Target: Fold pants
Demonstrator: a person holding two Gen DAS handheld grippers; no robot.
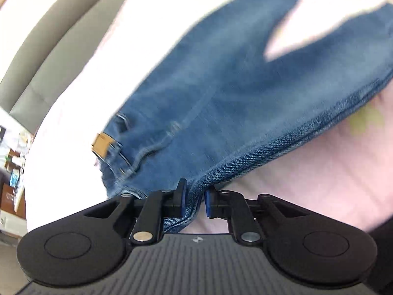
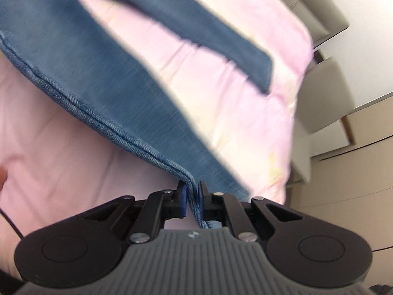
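Blue denim pants lie spread over a pink sheet, with the waistband and a tan label at the left. My left gripper is shut on the side seam near the waist, and the cloth there is lifted off the sheet. In the right wrist view the pants stretch away up and to the left, and the two legs part around a pink gap. My right gripper is shut on the hemmed edge of the near leg. The far leg's end lies flat on the sheet.
The pink sheet covers a bed. A grey padded headboard or wall panel curves along the left. Beige cushions and a light floor lie past the bed's right edge. Cluttered shelves stand at the far left.
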